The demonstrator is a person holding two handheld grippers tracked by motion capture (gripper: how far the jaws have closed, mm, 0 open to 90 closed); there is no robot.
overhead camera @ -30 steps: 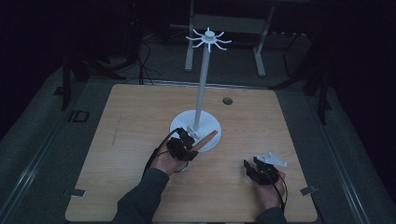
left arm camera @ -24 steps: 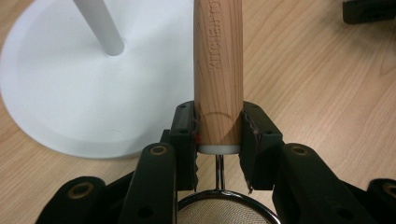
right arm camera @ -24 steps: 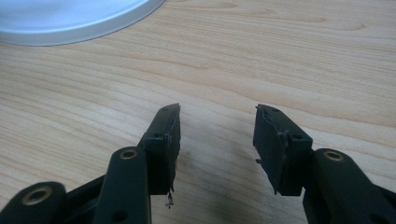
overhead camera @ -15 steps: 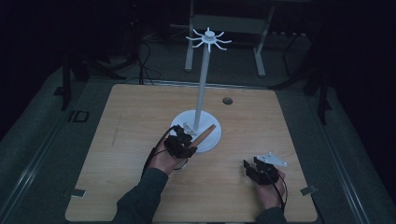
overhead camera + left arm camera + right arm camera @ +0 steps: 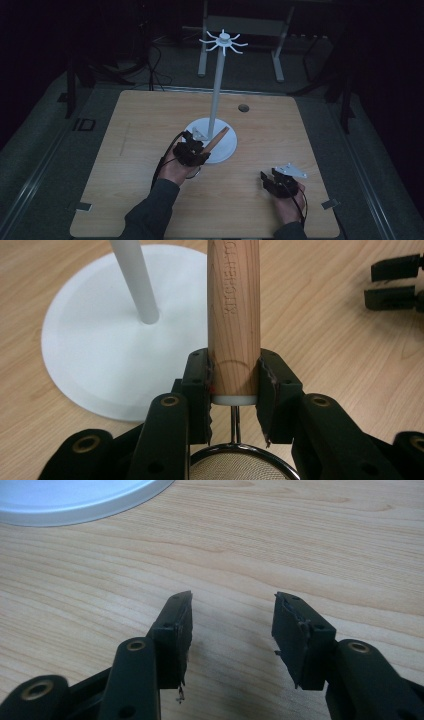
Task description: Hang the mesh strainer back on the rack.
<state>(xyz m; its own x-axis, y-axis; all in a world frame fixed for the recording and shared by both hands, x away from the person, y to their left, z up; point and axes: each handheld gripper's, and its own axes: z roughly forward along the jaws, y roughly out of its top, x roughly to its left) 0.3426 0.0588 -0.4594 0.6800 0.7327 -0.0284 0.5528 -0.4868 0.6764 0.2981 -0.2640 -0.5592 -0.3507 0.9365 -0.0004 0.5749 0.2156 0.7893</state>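
Wooden round handle [image 5: 233, 315] of a metal mesh strainer [image 5: 239, 466], clenched between the jaws of the left claw [image 5: 234, 382], slanting over the round white base [image 5: 100, 340] of a tall white pole stand [image 5: 218, 82] with radiating hooks on top. Right claw [image 5: 232, 617] released, jaws apart with nothing between them, low over the light wood-grain table [image 5: 140, 125], well apart from the stand.

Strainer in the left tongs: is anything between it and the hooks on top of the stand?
Nothing visible. The left tongs are shut on the strainer by its wooden handle, low over the stand's base. The hooks are bare, and the pole is beside the handle, not across its way up.
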